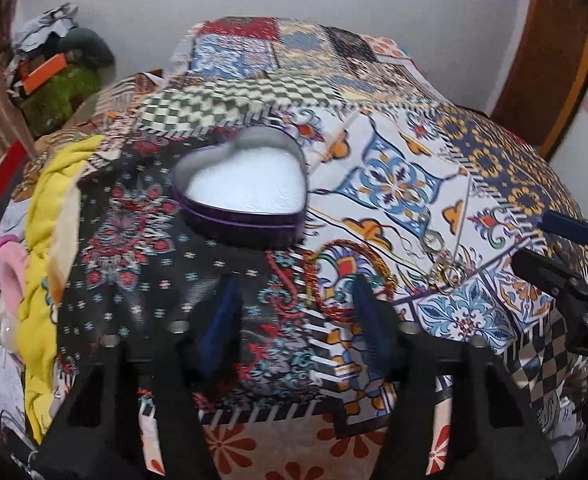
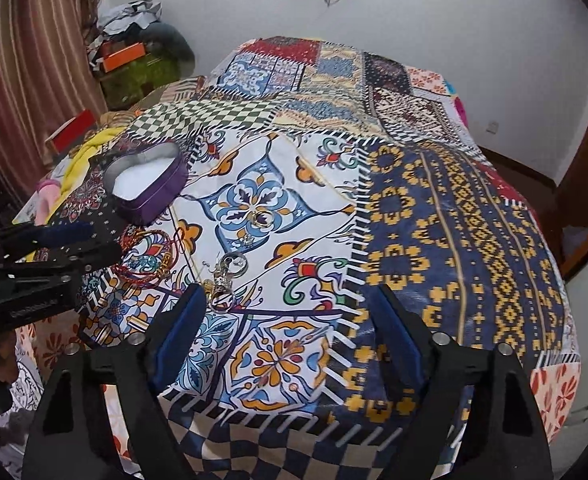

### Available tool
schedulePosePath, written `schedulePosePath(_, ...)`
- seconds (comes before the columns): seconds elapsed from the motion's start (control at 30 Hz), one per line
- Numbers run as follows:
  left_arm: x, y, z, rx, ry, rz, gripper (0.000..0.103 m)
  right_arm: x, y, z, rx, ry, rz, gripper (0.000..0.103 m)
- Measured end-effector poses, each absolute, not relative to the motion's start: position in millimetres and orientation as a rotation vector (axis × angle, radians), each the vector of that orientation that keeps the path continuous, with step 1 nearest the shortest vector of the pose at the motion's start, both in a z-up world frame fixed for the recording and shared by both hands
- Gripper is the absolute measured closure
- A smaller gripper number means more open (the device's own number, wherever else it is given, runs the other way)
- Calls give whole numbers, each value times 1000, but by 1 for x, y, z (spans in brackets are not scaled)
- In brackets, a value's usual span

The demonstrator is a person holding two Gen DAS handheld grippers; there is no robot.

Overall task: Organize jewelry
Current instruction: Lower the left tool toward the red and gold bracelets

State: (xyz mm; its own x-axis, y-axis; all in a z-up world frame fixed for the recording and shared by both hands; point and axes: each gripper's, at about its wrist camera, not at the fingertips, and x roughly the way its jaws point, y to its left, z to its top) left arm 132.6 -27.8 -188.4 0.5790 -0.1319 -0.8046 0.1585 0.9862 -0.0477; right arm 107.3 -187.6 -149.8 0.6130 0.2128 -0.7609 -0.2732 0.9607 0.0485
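A purple heart-shaped tin (image 1: 245,188) with a white lining stands open on the patchwork bedspread (image 1: 394,128). Just ahead of my open left gripper (image 1: 298,312) lie red and gold bracelets (image 1: 334,272), partly behind its right finger. A cluster of silver jewelry (image 1: 446,268) rests further right. In the right wrist view the tin (image 2: 145,184) is far left, the bracelets (image 2: 145,256) below it, the silver cluster (image 2: 225,276) by my left fingertip, and two rings (image 2: 263,218) lie further out. My right gripper (image 2: 289,320) is open and holds nothing.
A yellow cloth (image 1: 49,216) and a pink item (image 1: 11,268) lie at the bed's left edge. A pile with an orange box (image 2: 123,58) sits by the striped curtain (image 2: 33,60). A wooden door frame (image 1: 550,80) stands on the right.
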Motion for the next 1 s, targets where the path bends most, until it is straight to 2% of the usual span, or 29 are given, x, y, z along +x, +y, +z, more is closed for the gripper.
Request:
schedulePosePath(0.07,134,-33,-191,33,946,-201,67,109,-186,-152,-72,874,291,27)
schedulePosePath(0.23,138,-42,-195,33,959,-266,78,113,-183,-155,-56,900,328,33)
schedulePosePath(0.47,148,-49,-207,48,991,-324,78,115,-178,-158,-55,921,366,33)
schedulePosePath(1.0,146,-34,-198,-16,1002,-306,78,113,-173,-159,-62,935,379,33)
